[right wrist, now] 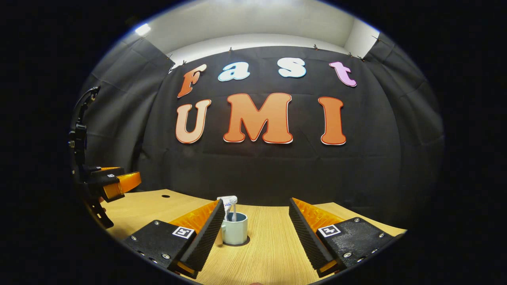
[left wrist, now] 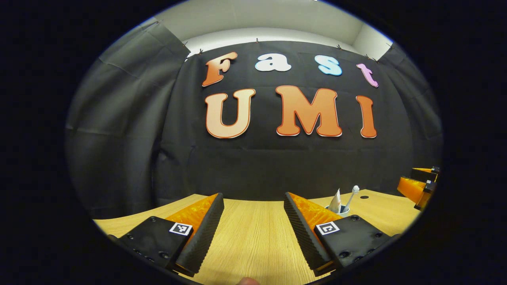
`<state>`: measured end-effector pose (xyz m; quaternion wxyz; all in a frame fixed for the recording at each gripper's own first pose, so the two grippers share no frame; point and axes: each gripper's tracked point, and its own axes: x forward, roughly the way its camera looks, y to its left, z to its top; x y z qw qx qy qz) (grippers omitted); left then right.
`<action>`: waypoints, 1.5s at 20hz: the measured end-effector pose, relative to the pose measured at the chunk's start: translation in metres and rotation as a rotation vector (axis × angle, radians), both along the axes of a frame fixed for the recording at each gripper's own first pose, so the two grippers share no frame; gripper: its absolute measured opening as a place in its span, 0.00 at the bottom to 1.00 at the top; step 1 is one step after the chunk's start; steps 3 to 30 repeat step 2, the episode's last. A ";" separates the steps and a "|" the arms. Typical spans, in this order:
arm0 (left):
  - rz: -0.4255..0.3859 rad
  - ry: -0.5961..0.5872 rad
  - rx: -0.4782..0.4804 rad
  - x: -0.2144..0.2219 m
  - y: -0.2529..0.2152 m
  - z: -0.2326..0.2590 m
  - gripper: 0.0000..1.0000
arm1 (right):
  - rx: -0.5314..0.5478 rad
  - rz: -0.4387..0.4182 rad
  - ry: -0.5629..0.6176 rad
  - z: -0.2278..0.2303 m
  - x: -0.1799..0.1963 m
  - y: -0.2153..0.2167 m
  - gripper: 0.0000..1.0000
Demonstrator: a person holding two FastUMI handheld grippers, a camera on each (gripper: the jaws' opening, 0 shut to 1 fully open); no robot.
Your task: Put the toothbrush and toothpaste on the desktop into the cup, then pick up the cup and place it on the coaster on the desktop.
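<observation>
Your right gripper [right wrist: 253,233] hangs low over the pale wooden counter [right wrist: 273,253], fingers spread wide and empty. The small pale ceramic cup [right wrist: 235,232] sits in the lower middle of the frame, beside the left finger, with the white toothpaste tube [right wrist: 228,202] and toothbrush [right wrist: 234,213] upright inside. A dark rim under it may be the coaster; if not, centre both fingers around the cup. Your left gripper [left wrist: 253,233] is wide open, empty.
</observation>
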<state>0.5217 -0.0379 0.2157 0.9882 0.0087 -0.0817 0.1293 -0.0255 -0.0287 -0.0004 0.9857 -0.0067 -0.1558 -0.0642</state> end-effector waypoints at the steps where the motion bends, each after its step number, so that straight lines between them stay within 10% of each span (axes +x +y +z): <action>1: -0.003 0.005 0.006 -0.001 0.000 -0.001 0.98 | 0.002 -0.009 0.002 -0.002 -0.001 -0.005 0.98; 30: 0.000 0.007 0.013 -0.002 0.001 -0.001 0.97 | 0.009 -0.021 0.004 -0.003 -0.003 -0.012 0.98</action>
